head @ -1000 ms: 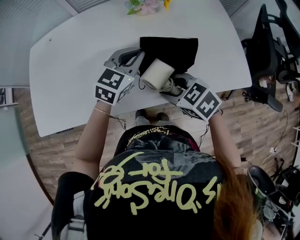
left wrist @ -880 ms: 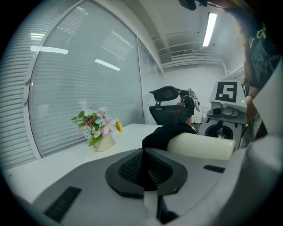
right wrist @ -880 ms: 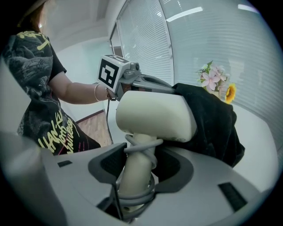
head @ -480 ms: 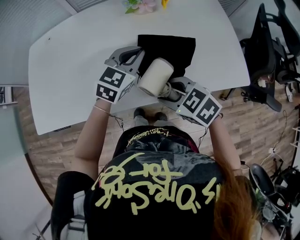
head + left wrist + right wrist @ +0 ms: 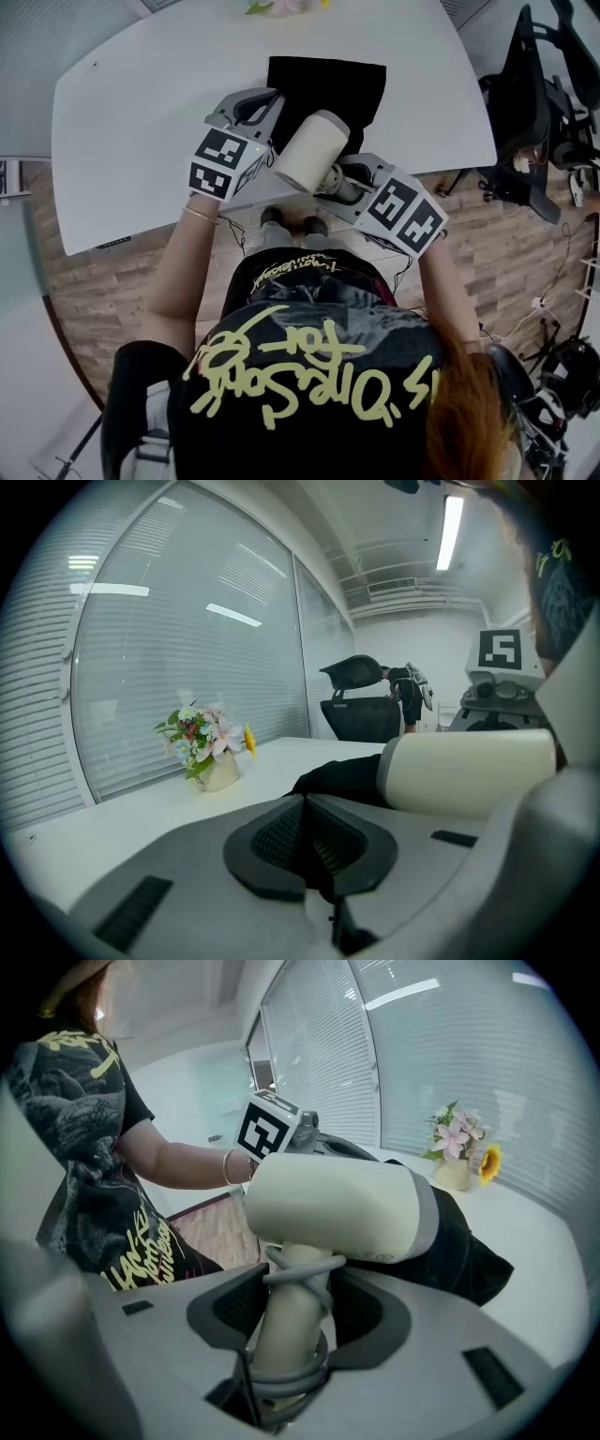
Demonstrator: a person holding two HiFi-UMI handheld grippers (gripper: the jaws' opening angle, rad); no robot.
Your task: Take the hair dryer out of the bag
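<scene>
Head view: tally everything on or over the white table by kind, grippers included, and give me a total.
hair dryer: 1
bag: 1
vase of flowers: 1
grippers: 2, the left gripper and the right gripper
Total: 5

1. Out it comes! The hair dryer (image 5: 311, 150) shows far more of its cream barrel than a second ago. Only its far end overlaps the near edge of the bag (image 5: 323, 80).
2. The right gripper (image 5: 337, 178), clamped on the handle, has drawn back toward 5 o'clock, its marker cube further off the near edge of the surface (image 5: 141, 112).
3. The bag has settled, no longer bunched around the barrel, and lies flatter.
4. The head view has shifted too. The flowers (image 5: 281, 6) at 12 o'clock have nearly slipped off the top.
</scene>
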